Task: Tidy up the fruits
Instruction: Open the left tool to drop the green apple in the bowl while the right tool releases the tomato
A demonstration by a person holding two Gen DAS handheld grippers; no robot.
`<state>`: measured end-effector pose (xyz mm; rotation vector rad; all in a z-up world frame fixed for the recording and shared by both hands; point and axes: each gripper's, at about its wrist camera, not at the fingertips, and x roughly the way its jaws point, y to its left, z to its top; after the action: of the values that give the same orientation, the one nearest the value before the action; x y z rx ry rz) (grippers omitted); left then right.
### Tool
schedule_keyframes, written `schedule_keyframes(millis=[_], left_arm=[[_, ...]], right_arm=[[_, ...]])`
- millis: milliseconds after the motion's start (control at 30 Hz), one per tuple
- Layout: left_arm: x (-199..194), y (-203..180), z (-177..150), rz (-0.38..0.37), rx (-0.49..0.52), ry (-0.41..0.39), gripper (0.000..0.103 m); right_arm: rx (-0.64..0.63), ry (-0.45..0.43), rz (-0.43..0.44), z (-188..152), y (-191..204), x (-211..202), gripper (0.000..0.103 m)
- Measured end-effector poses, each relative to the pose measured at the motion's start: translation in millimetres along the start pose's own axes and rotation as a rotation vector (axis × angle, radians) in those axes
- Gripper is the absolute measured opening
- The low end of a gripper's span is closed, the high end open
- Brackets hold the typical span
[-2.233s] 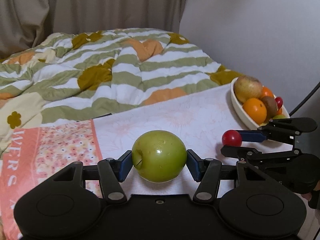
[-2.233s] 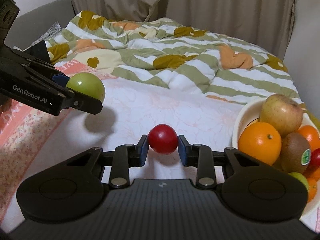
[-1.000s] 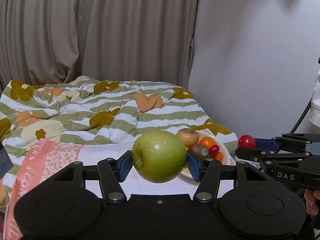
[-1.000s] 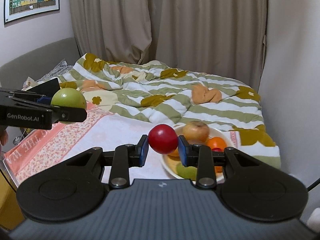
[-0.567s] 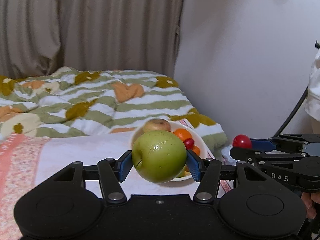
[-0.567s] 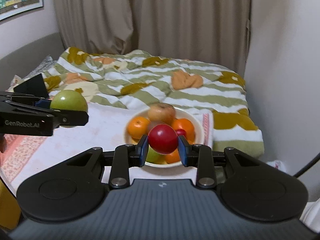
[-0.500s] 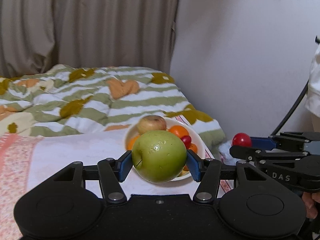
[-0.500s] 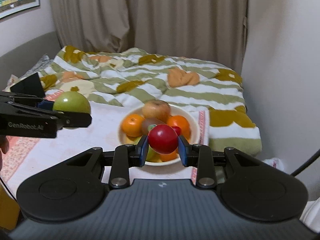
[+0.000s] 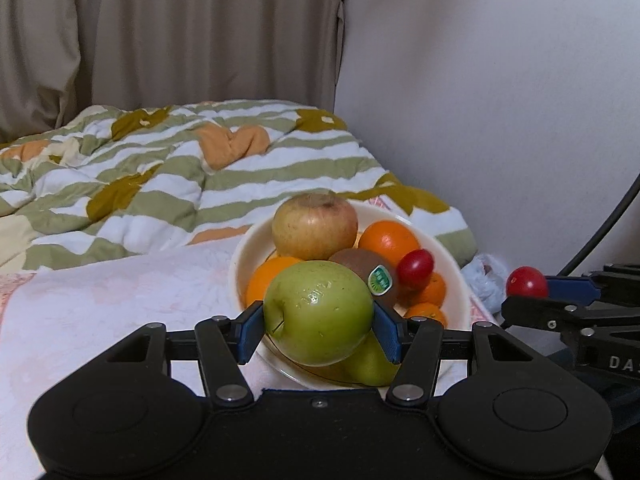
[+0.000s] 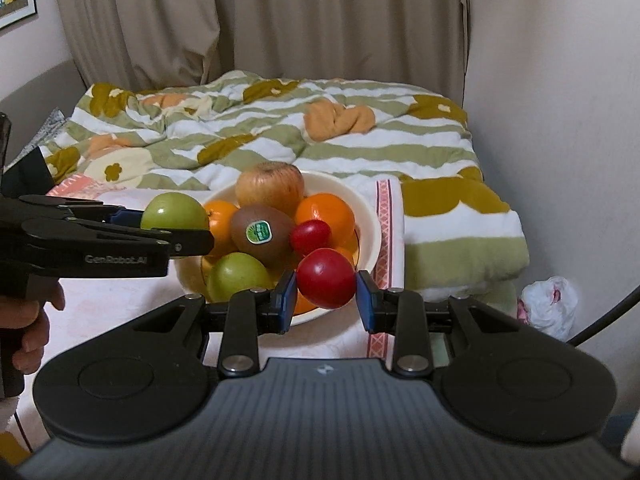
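both fruits are clamped and not dropped yet: the left gripper (image 9: pixel 319 322) is pinching the green apple (image 9: pixel 319 311) right over the near rim of the bowl (image 9: pixel 456 276), and the right gripper (image 10: pixel 326 300) is squeezing the small red fruit (image 10: pixel 326 277) over its near right edge. further in, the bowl's already piled with an apple (image 10: pixel 269 187), oranges, a kiwi (image 10: pixel 262 233). i'd say nearly done, just lower and release.

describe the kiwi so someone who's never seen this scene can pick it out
On the bed, at the near edge of the striped quilt, a cream bowl holds a heap of fruit. The kiwi sits mid-heap, below the big yellowish apple, between two oranges. It is the only brown, fuzzy fruit, with a green oval sticker.
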<state>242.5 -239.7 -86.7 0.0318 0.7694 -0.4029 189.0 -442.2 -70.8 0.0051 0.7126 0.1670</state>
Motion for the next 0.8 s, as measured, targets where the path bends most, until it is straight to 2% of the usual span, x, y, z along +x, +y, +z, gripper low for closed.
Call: schedule_keyframes(millis=[200, 367, 533, 800], left_arm=[[8, 3, -1, -0.004, -0.005, -0.004, 0.062], [3, 3, 3, -0.013, -0.006, -0.020, 0.093], [-12, 6, 7, 0.007, -0.013, -0.032, 0.097], [-44, 14, 2, 0.091, -0.044, -0.024, 0.103]], right_arm=[[0.017, 0.016, -0.006, 1, -1, 10, 0.047], [0.024, 0.018, -0.003, 2, -2, 12, 0.047], [0.019, 0.009, 0.004, 5, 0, 11, 0.047], [0.018, -0.007, 0.044, 19, 11, 11, 0.047]])
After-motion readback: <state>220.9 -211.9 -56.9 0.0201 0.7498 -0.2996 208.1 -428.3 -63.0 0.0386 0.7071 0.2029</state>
